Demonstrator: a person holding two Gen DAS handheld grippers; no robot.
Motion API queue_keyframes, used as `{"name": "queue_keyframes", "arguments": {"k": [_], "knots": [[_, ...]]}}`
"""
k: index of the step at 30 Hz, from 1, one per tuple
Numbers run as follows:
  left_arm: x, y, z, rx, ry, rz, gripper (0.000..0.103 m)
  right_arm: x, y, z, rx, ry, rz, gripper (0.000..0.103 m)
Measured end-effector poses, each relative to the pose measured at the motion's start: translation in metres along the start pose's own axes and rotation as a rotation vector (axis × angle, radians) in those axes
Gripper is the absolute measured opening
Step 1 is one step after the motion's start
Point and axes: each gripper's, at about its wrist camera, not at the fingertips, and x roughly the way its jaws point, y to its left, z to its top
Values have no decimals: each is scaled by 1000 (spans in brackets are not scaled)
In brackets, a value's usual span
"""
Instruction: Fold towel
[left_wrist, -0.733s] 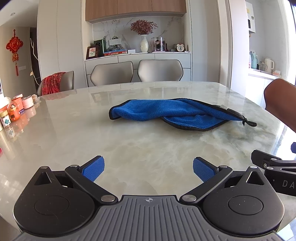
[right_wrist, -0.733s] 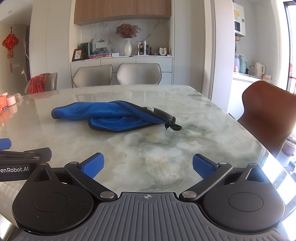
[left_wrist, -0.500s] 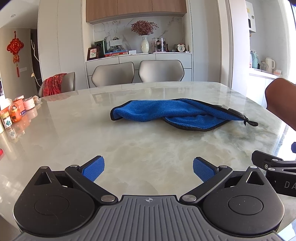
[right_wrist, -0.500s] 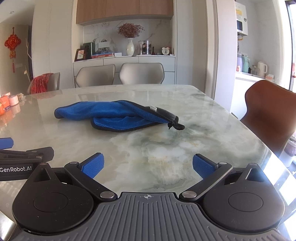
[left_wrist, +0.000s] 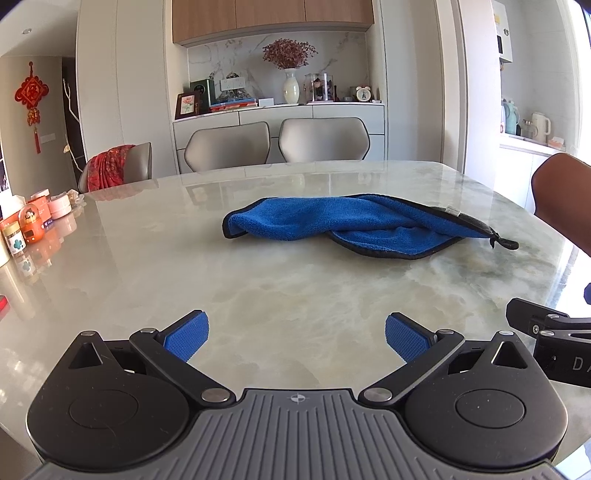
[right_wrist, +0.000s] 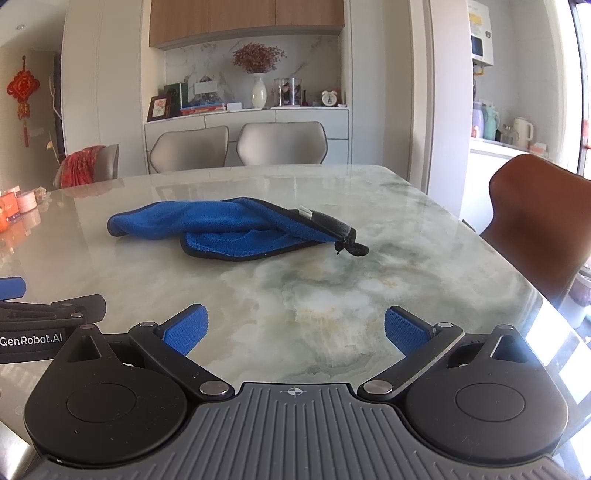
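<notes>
Left of your right gripper (right_wrist: 296, 334), the side of your left gripper (right_wrist: 31, 338) carries white lettering that reads "GenRobot.AI", its first letter partly cut off. To the right of your left gripper (left_wrist: 297, 336), your right gripper's body (left_wrist: 565, 360) shows only "DA", possibly the start of a longer word. Nothing else is legible.

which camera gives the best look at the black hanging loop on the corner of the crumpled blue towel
The right wrist view: the black hanging loop on the crumpled blue towel sits near centre, large and clear. The left wrist view shows it smaller, far right.
</notes>
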Motion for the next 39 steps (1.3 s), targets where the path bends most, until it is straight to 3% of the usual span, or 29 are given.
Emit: {"name": "queue_keyframes", "arguments": {"k": [39], "knots": [[8,-4,-1,24,22,10,103,7,7,1,-30,17,7,103]]}}
